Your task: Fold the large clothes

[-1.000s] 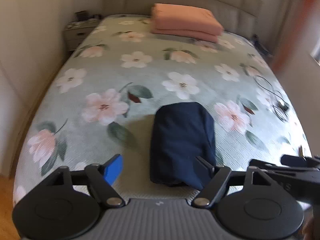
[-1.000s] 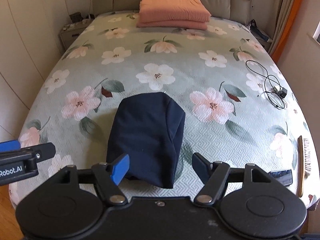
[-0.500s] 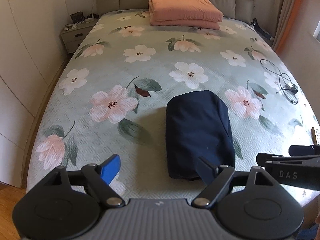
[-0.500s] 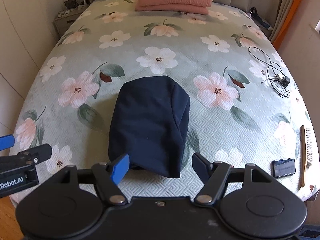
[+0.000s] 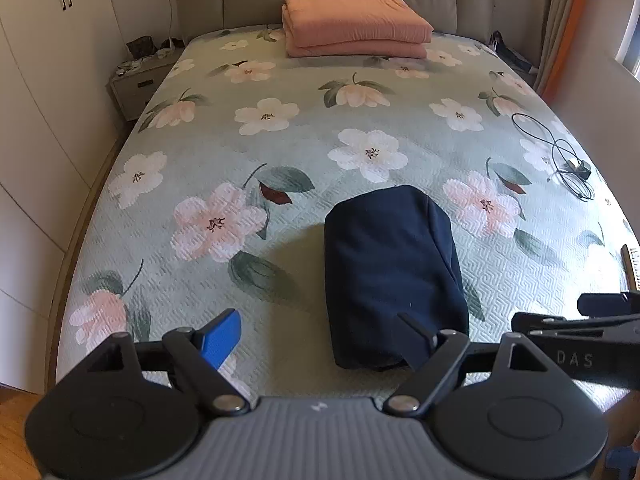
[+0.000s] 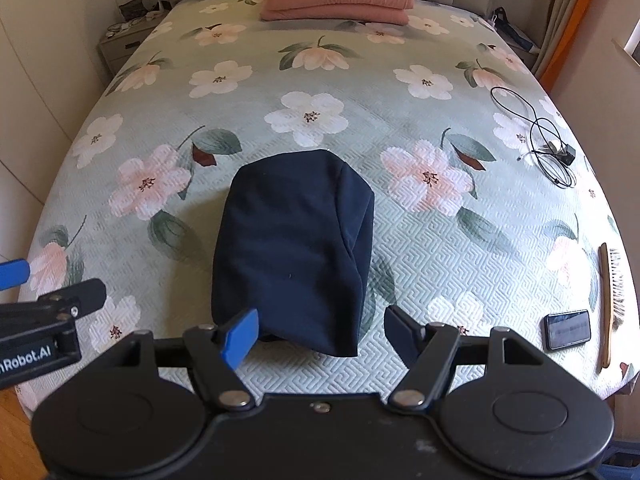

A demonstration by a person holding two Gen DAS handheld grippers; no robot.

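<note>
I've pulled both claws back from the bed over the last second. My left gripper point(image 5: 316, 338) hangs spread and empty at lower centre; the folded navy garment point(image 6: 294, 250) lies mid-frame, untouched; my right gripper point(image 6: 320, 332) gapes empty too. Folding looks finished.

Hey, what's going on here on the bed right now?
A person holds two grippers over the foot of a floral bed. A navy garment lies there folded into a compact bundle. The left gripper and right gripper are both open and hold nothing, hovering just short of the bundle's near edge. A folded pink blanket sits at the headboard end.
</note>
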